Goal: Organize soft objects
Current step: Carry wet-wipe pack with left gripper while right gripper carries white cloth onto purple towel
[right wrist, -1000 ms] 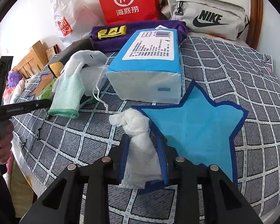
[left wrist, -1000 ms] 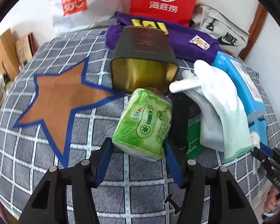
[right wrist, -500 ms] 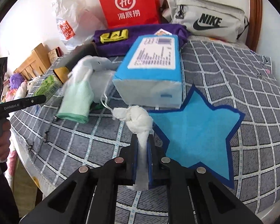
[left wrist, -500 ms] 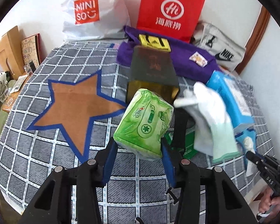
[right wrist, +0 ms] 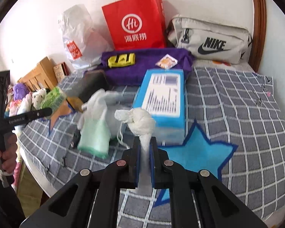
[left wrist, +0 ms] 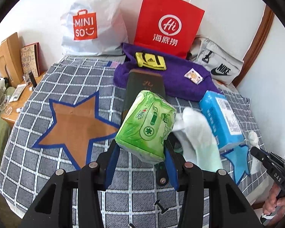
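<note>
Between left hand-held gripper pads, green tissue pack clamped; right hand-held gripper clenching white cloth

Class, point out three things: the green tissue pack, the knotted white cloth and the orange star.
green tissue pack (left wrist: 146, 125), left wrist view, printed front face.
knotted white cloth (right wrist: 140, 120), right wrist view, the knot.
orange star (left wrist: 76, 125), left wrist view, its centre.

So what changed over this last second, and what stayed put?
The left gripper closed on the green tissue pack and lifted it off the bed. The right gripper clamped the knotted white cloth and raised it too. The blue tissue box, white glove and both stars stayed put.
</note>
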`<state>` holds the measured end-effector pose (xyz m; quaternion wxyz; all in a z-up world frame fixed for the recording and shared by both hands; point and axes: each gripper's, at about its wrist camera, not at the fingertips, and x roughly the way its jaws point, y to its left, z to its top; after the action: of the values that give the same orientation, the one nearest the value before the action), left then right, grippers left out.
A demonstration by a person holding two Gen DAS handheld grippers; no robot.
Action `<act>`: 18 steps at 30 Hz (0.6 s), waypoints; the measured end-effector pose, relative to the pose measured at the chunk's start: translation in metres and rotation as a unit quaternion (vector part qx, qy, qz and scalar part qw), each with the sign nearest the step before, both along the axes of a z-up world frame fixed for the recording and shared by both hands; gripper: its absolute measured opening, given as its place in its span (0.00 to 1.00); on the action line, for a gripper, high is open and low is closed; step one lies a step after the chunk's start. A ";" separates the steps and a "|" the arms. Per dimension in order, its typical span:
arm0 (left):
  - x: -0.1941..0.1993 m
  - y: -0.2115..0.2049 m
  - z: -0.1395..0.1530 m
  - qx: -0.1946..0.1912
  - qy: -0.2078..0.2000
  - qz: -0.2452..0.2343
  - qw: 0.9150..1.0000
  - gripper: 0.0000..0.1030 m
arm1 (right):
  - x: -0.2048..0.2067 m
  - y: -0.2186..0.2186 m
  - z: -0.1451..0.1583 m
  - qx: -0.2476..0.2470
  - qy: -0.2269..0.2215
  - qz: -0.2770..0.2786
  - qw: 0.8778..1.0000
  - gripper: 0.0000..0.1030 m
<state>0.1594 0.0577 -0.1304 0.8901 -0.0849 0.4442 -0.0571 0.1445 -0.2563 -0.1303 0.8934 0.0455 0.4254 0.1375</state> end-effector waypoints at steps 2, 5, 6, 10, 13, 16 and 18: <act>0.005 0.000 0.005 -0.006 -0.004 -0.001 1.000 0.43 | 0.010 0.000 0.006 -0.002 0.000 -0.004 1.000 0.09; 0.014 0.001 0.014 -0.006 -0.010 0.002 1.000 0.43 | 0.027 0.001 0.012 0.001 0.001 -0.009 1.000 0.09; 0.017 0.001 0.016 -0.006 -0.012 0.003 1.000 0.43 | 0.032 0.001 0.013 0.001 0.000 -0.010 1.000 0.09; 0.032 0.001 0.024 -0.007 -0.016 0.004 1.000 0.43 | 0.051 0.004 0.024 -0.008 -0.013 -0.012 1.000 0.09; 0.047 0.001 0.027 -0.011 -0.015 0.001 1.000 0.43 | 0.065 0.006 0.031 -0.006 -0.019 -0.010 1.000 0.09; 0.062 -0.001 0.028 -0.009 -0.014 0.002 1.000 0.43 | 0.081 0.005 0.035 -0.007 -0.024 -0.016 1.000 0.10; 0.072 -0.003 0.027 -0.010 -0.011 0.002 1.000 0.43 | 0.094 0.005 0.035 -0.009 -0.020 -0.018 1.000 0.10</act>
<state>0.2317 0.0551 -0.1037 0.8943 -0.0938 0.4333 -0.0610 0.2388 -0.2512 -0.0949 0.9045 0.0426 0.4075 0.1183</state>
